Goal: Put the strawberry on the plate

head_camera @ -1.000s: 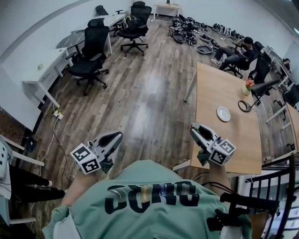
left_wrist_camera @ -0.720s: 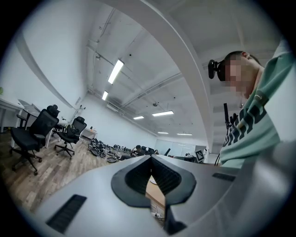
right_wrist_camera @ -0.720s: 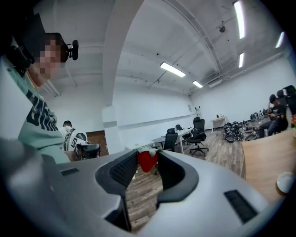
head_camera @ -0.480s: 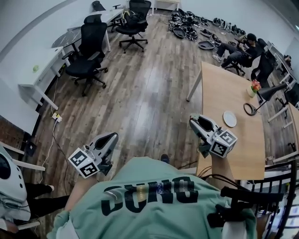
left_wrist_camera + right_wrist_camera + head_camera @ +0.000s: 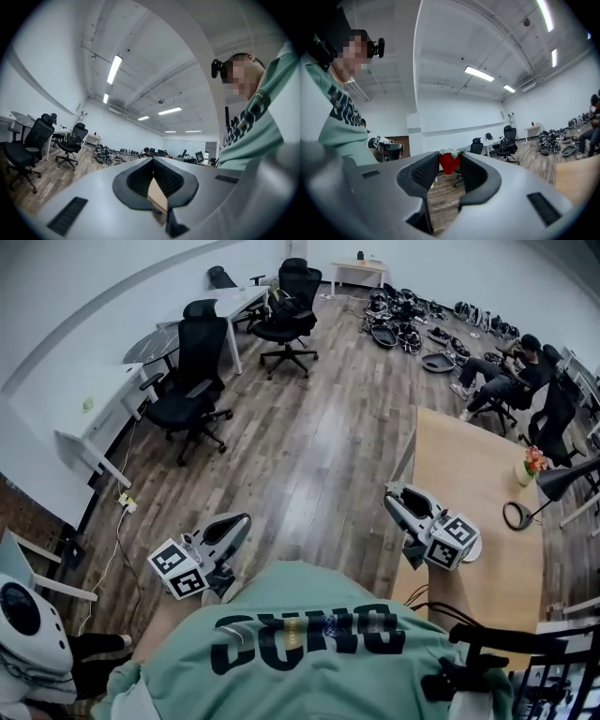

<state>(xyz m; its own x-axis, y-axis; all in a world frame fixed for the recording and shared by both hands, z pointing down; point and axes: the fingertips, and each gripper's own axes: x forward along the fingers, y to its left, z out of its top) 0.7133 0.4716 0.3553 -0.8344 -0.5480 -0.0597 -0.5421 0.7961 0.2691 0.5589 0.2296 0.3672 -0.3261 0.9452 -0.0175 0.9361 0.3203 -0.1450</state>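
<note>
A red strawberry [image 5: 448, 164] with a green cap sits pinched between the tips of my right gripper [image 5: 449, 158]. In the head view that right gripper [image 5: 394, 491] hangs over the near left edge of a wooden table [image 5: 469, 465], its jaws pointing away from me. The white plate [image 5: 476, 544] lies on the table just right of the gripper's marker cube, which hides most of it. My left gripper [image 5: 242, 520] floats over the floor at my left, apart from the table. In its own view the left gripper [image 5: 152, 159] has its jaws together with nothing between them.
A black desk lamp [image 5: 562, 479] and a small vase of flowers [image 5: 532, 465] stand at the table's far right. Black office chairs [image 5: 192, 395] and white desks line the left wall. A seated person [image 5: 506, 362] and gear on the floor are far off.
The view has shifted: the table and plate now sit closer and lower, and the plate has slid behind the right gripper's cube. Both grippers keep their pose, the strawberry still held.
</note>
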